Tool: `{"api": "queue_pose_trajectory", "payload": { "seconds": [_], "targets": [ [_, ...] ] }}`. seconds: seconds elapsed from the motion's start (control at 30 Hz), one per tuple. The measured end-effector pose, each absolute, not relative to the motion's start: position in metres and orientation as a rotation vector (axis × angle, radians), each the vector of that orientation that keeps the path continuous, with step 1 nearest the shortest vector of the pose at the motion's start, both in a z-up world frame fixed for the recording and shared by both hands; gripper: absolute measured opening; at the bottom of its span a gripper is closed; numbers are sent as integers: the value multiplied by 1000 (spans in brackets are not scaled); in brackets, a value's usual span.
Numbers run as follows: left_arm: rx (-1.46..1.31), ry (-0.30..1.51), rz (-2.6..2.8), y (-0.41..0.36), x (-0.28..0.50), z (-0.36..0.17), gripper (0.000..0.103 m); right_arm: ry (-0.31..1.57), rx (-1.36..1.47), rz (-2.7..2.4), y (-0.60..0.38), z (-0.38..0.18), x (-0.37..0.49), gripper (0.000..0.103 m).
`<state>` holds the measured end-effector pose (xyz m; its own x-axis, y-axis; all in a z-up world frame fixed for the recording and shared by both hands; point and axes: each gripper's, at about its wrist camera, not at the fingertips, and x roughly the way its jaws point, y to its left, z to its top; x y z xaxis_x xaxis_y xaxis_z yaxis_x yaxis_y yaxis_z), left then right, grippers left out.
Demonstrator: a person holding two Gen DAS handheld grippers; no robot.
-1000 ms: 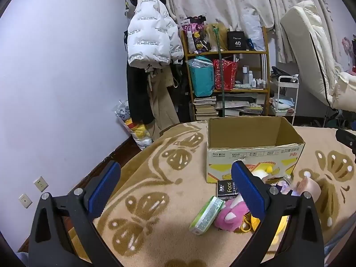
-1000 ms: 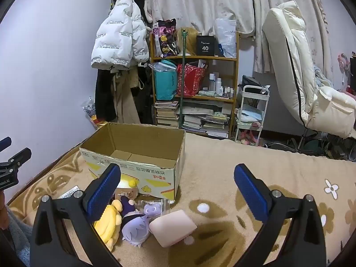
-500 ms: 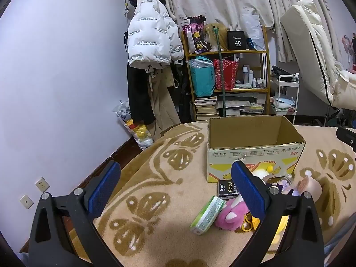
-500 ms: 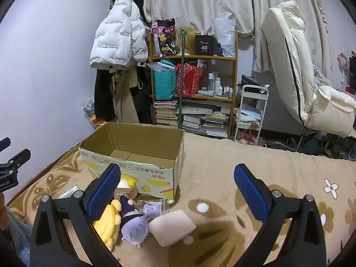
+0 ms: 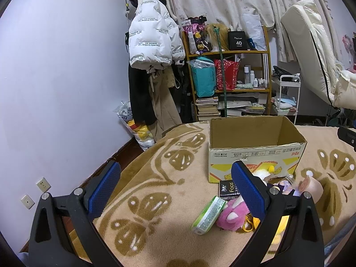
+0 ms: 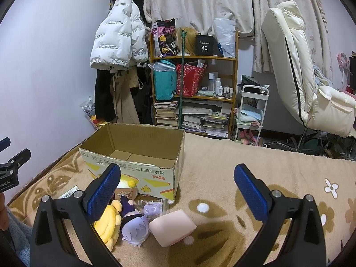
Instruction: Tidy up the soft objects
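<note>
Both sets of jaws spread wide, pinching nothing: left gripper (image 5: 175, 180) low in its frame over bare blanket, right gripper (image 6: 176, 183) low in its frame above the pile of soft things.

Task judged barely begun. One cardboard box (image 6: 142, 153) at centre of the right view, open and bare inside as far as visible; every soft thing lying on the patterned blanket (image 6: 244, 166) in front of the box, none inside yet.

Counted in the right view, lower left of frame: one yellow plush toy (image 6: 109, 224), one purple-haired plush doll (image 6: 134, 229), one pale pink cushion (image 6: 172, 227) touching the doll, one small clear packet (image 6: 153, 208) with a purple figure just behind them.

Counted in the left view, lower right of frame: one pink plush toy (image 5: 231, 214), one green wipes pack (image 5: 209, 214) just beside it, one black tissue pack (image 5: 228, 189) near the box wall. More items behind the right finger, too hidden to count.
</note>
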<state>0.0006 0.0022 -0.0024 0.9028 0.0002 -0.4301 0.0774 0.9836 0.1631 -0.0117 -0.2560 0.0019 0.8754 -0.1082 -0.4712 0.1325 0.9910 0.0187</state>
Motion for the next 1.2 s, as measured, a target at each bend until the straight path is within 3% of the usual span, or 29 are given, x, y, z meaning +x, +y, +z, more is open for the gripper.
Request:
{"api": "queue_pose_trajectory", "payload": {
  "seconds": [1.2],
  "targets": [
    [187,442,-34,7,4,-8,99,491,51,-126,-254,1,-11,103]
  ]
}}
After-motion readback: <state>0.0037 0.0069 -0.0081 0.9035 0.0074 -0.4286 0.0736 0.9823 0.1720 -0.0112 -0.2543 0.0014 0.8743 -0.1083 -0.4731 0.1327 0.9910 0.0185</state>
